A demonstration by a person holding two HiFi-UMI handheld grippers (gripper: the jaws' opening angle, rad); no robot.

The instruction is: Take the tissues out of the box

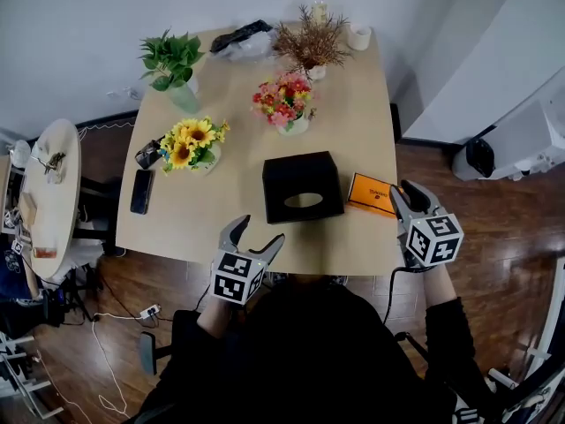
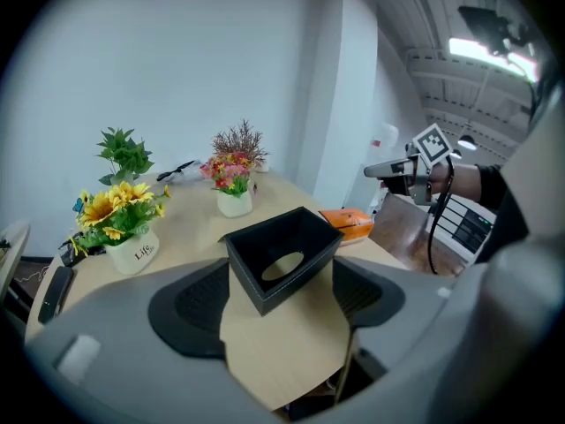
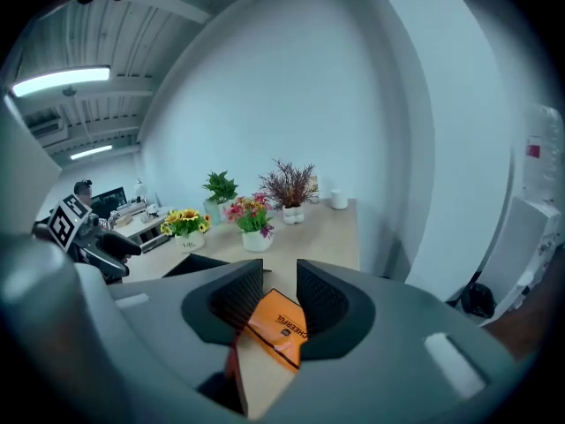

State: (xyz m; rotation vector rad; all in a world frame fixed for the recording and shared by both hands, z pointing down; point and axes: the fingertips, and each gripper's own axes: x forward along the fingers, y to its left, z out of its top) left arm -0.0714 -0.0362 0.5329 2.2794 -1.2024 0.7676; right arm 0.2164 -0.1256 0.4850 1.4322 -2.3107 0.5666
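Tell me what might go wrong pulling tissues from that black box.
No tissue sticks up from the oval opening of the black tissue box; fingers reaching in may come up empty. Nothing steadies the box: the left gripper is open short of it, the right gripper shut, apart from it, so a pull may drag it. The orange packet beside it could get knocked off the table.

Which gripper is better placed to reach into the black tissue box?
Left, probably: the left gripper is open and points straight at the black tissue box; the right gripper is shut, off to the side near the orange packet.
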